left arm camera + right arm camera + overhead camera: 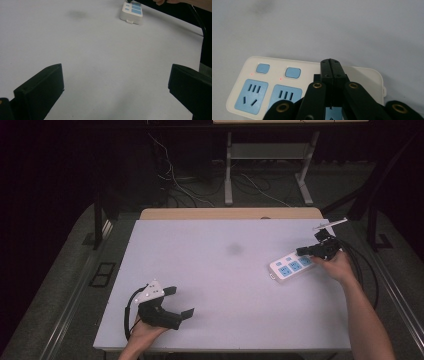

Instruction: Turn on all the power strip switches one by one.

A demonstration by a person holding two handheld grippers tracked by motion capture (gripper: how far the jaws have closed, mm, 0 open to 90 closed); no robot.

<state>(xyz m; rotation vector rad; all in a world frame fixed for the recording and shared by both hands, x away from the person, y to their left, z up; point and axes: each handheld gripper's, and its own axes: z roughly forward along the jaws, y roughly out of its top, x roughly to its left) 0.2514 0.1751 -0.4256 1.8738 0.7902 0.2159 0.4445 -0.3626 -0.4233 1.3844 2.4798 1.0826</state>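
On the far right of the white table [225, 270] lies a white power strip [292, 266] with blue sockets, the right gripper [330, 65] over it with jaws clenched together on nothing, while the left gripper [180, 301], near left, stands released, wide apart.

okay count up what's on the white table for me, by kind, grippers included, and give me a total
Power strip: 1
Handheld grippers: 2, the left gripper with jaws apart, and the right gripper with jaws together over the strip
Total: 3
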